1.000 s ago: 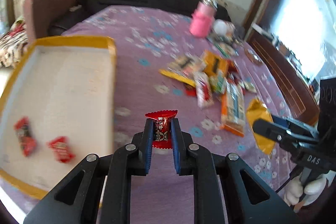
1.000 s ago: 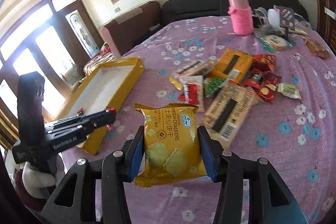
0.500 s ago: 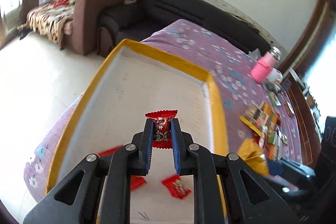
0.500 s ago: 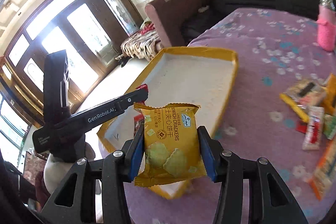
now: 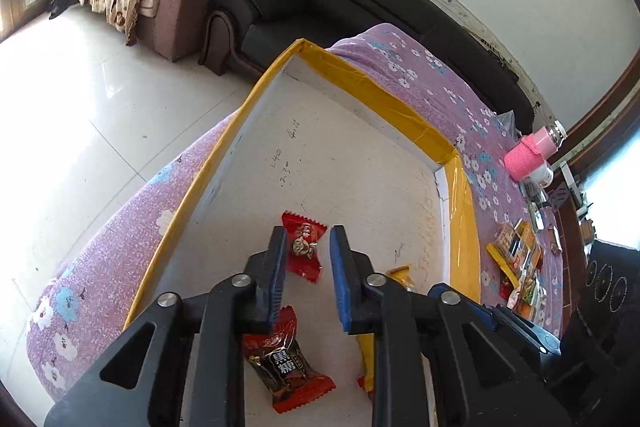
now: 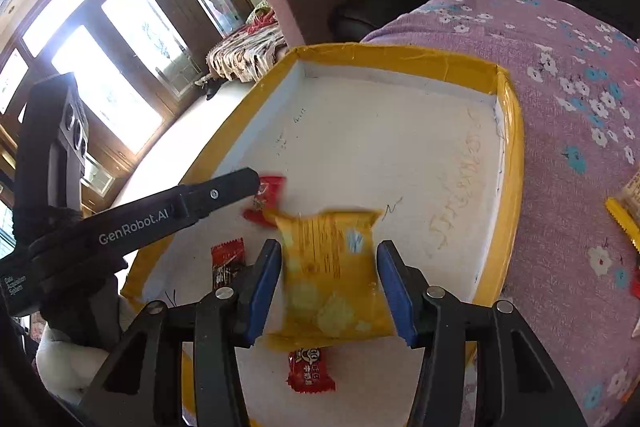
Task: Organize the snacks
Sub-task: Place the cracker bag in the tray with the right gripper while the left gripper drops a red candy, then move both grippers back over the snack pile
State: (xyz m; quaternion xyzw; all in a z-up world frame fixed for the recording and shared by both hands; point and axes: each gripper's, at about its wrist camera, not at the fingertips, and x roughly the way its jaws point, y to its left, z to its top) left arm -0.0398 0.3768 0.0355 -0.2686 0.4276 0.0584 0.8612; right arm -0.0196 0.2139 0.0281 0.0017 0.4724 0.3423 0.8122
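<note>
Both grippers are hovering over the shallow yellow-rimmed white tray (image 5: 384, 99) on the purple flowered cloth (image 6: 568, 39). Only the left wrist view is showing the dark-labelled red sweet (image 5: 286, 367) under the left gripper (image 5: 308, 259); only the right view is showing the yellow cracker packet (image 6: 330, 267), blurred, between the right gripper's (image 6: 328, 287) parted jaws. Half a second ago both were clamped; now the left's jaws are standing apart, and the small red wrapped candy (image 5: 302, 247) is loose between them.
</note>
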